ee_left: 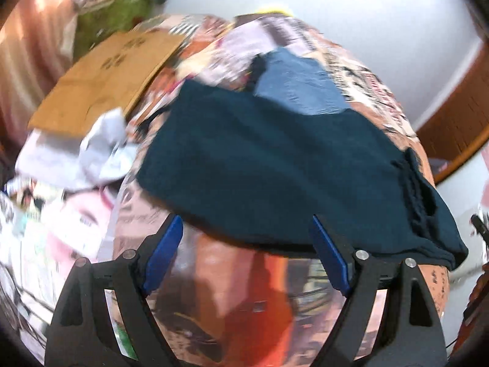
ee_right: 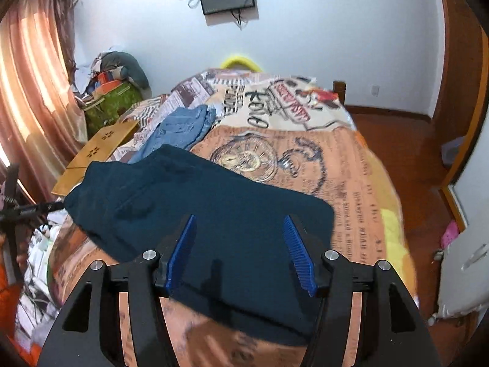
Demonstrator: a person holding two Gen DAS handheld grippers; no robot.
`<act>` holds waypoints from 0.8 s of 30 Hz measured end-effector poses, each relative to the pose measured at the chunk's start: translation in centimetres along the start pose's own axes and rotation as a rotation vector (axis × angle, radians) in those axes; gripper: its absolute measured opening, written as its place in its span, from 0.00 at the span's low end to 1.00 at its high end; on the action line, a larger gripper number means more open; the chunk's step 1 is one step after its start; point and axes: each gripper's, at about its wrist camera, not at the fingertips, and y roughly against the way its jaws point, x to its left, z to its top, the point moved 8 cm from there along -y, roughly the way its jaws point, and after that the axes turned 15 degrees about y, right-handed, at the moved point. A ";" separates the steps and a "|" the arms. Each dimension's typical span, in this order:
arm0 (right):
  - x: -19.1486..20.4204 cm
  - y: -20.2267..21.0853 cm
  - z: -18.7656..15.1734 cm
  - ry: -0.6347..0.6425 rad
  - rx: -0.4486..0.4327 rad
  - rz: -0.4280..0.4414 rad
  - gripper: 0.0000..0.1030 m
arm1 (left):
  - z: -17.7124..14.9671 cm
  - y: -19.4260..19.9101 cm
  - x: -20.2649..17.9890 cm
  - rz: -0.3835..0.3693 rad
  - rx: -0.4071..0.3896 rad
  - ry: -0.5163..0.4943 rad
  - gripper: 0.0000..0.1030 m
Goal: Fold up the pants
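Closest to the lens, the right gripper (ee_right: 240, 223) hangs just above the dark teal pants (ee_right: 195, 211) with its blue pads (ee_right: 183, 253) spread and nothing pinched between them. The pants lie folded in a flat bundle on the printed bedspread (ee_right: 351, 165), near the bed's front edge. The left gripper (ee_left: 246, 224) is wide open too, empty, at the near hem of the pants. Some blue jeans (ee_right: 180, 131) lie just behind, touching the pants, with a wooden board (ee_right: 97, 150) off to the left.
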 end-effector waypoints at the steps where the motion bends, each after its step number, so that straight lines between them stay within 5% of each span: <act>1: 0.2 -0.7 -0.2 -0.012 0.016 0.009 0.54 | -0.2 -0.5 0.9 0.006 0.011 0.021 0.82; 7: 2.0 -5.7 -3.1 -0.012 0.151 0.022 0.54 | -0.9 -3.0 3.3 -0.058 0.086 0.114 0.82; 16: 2.0 -5.8 -3.7 -0.004 0.163 0.021 0.55 | 0.2 -6.6 3.4 -0.188 0.161 0.254 0.82; 24: 1.9 -5.9 -3.7 -0.013 0.157 0.026 0.57 | 3.1 -9.4 3.1 -0.213 0.150 0.341 0.78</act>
